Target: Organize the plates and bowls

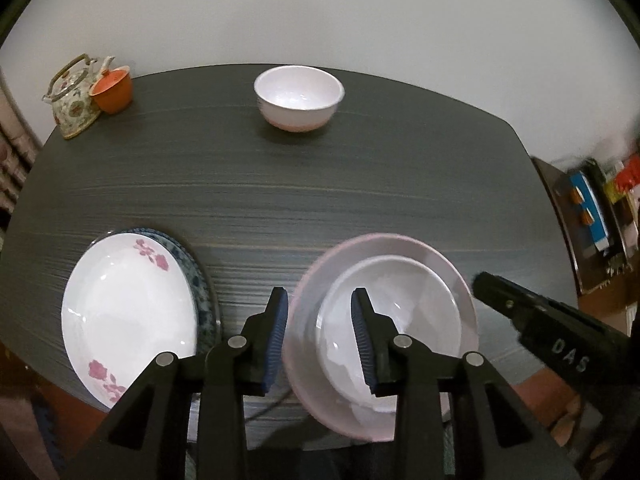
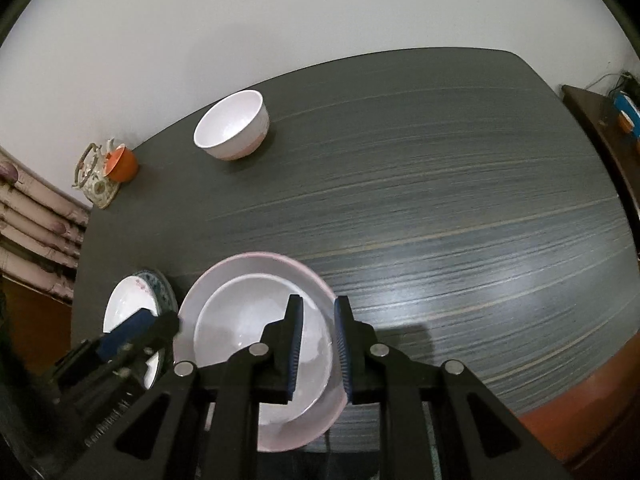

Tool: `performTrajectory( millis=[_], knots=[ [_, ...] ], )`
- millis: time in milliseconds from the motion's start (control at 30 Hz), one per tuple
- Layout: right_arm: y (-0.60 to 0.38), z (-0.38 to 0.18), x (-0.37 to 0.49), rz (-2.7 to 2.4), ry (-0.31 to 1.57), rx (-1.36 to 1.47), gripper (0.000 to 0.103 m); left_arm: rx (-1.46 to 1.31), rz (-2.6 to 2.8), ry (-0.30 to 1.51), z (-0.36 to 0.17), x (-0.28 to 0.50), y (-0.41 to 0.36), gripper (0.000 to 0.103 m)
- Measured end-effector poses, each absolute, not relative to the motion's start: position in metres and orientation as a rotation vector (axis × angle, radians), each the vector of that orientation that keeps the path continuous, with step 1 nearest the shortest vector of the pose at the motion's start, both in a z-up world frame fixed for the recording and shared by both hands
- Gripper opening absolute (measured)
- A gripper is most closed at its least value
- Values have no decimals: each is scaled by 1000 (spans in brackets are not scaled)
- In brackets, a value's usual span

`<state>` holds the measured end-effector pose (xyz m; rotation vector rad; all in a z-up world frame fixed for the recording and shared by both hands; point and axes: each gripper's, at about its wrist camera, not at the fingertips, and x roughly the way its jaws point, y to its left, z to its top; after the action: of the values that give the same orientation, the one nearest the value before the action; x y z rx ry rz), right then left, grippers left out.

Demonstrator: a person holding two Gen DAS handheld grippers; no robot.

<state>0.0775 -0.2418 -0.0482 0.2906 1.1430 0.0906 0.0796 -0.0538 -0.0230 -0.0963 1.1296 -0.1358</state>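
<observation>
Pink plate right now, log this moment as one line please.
left gripper: open, straddling pink plate left rim | right gripper: open, straddling its right rim | plate above table | far bowl: untouched

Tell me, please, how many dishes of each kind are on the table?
Plates: 3, floral plate atop blue-patterned plate, plus pink plate.
Bowls: 2, far bowl and near bowl.
Teapot: 1.
Orange cup: 1.
Total: 7.
</observation>
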Motion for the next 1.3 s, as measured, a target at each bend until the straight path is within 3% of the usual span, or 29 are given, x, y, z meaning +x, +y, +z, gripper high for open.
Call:
performTrajectory(
  millis=[867,1300],
  knots=[
    [-211,-38,223,195,1146,298,18,-223,2,1154,-27,212,21,33],
    [-186,-67,309,194,1208,373,18,-380,-68,1224,-47,298,28,33]
  ],
)
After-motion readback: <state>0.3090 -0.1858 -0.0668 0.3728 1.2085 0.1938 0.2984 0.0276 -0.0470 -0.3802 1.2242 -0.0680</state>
